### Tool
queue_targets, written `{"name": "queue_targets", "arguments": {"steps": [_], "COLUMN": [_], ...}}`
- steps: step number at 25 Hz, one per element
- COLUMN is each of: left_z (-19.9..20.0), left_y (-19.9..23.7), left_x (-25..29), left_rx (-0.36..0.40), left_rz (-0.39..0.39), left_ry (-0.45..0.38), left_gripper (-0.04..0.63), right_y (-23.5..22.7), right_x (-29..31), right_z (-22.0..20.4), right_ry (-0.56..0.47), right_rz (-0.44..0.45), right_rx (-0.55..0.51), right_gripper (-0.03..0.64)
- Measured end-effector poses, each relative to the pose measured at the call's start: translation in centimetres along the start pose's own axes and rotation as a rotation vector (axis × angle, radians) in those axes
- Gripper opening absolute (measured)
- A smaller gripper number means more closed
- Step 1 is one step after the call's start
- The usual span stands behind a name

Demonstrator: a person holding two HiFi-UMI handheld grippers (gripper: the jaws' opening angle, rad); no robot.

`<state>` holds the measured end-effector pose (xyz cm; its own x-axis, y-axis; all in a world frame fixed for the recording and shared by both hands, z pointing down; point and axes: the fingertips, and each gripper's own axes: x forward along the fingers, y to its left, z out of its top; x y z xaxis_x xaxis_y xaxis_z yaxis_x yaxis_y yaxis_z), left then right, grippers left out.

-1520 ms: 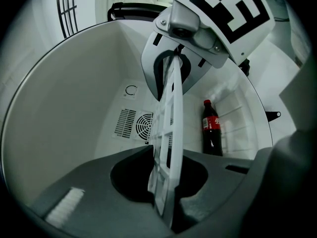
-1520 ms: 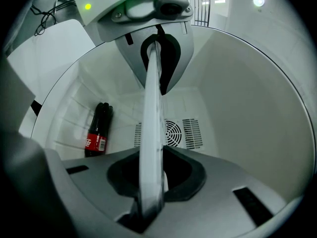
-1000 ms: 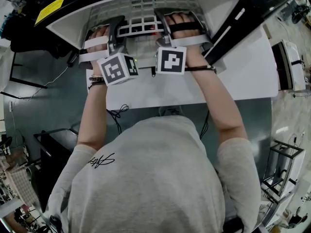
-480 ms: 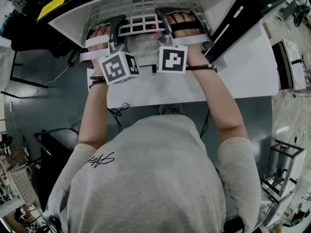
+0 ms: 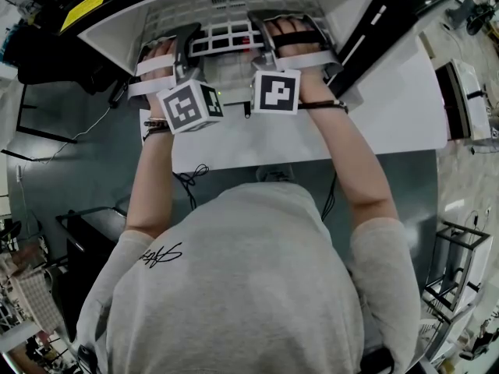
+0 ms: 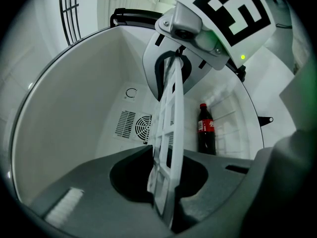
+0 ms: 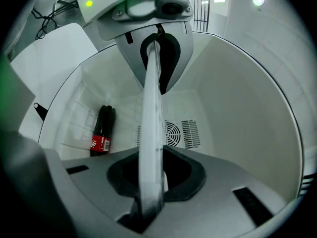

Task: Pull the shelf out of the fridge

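Left claw [image 6: 166, 195], right claw [image 7: 151, 195] both clamped on white shelf [image 5: 226, 36] edge.

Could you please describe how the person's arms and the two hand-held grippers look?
The left hand-held gripper and the right hand-held gripper each have dark grey jaws, white hand straps and a white cube with black square markers. The person wears a grey short-sleeved T-shirt with dark script on the left sleeve, and a dark band on each wrist.
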<state>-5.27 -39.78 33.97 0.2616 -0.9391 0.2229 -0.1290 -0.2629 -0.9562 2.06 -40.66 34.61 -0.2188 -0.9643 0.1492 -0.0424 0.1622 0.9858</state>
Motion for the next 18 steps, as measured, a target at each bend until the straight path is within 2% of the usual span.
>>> {"name": "queue_targets", "arguments": {"steps": [18], "left_z": [0.09], "left_y": [-0.06], "left_x": [-1.01], "left_rx": [0.004], "left_rz": [-0.001], "left_ry": [-0.003], "left_gripper": [0.040], "right_y": [0.12], "right_x": [-0.85], "right_z": [0.27], "right_ry": [0.010], "right_rz": [-0.002], "right_rx": [0.002], "right_gripper": [0.060]}}
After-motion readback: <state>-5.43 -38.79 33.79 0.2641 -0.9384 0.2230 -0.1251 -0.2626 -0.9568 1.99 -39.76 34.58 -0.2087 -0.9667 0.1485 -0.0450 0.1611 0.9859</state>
